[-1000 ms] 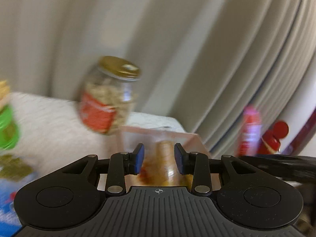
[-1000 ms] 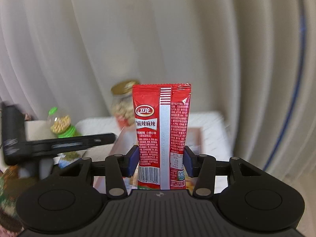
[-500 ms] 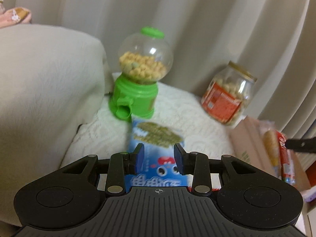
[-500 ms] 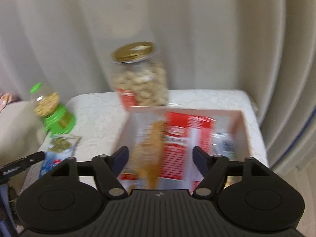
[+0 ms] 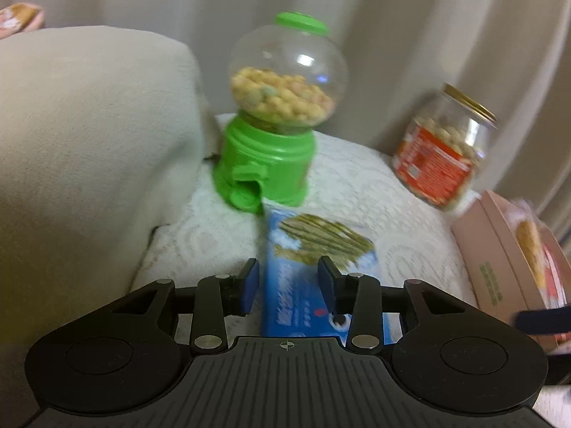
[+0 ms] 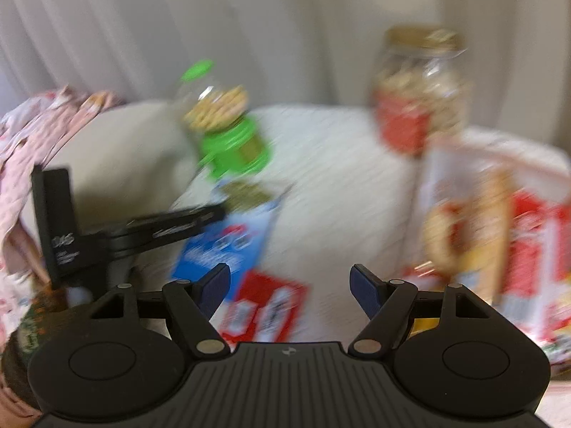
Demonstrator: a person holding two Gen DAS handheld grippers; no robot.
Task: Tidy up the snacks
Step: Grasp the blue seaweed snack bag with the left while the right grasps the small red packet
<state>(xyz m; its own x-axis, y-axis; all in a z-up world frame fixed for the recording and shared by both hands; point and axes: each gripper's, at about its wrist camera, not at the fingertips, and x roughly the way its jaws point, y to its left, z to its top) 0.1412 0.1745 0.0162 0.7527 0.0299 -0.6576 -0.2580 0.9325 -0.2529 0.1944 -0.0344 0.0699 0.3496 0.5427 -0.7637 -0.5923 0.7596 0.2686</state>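
While parted, left hand-held gripper [image 5: 287, 285] straddles blue snack packet [image 5: 314, 267].

The white lace-covered surface [image 5: 357, 192] carries 1 green candy dispenser [image 5: 271, 157], 1 peanut jar [image 5: 442, 157], 1 blue snack packet [image 5: 307, 267] and 1 pink box [image 5: 499, 264].

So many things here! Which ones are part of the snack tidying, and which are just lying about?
Part of the job:
- blue snack packet, under the open left gripper
- pink box holding snacks
- red packet by the open right gripper

Just there:
- green candy dispenser
- nut jar
- cushion
- curtain
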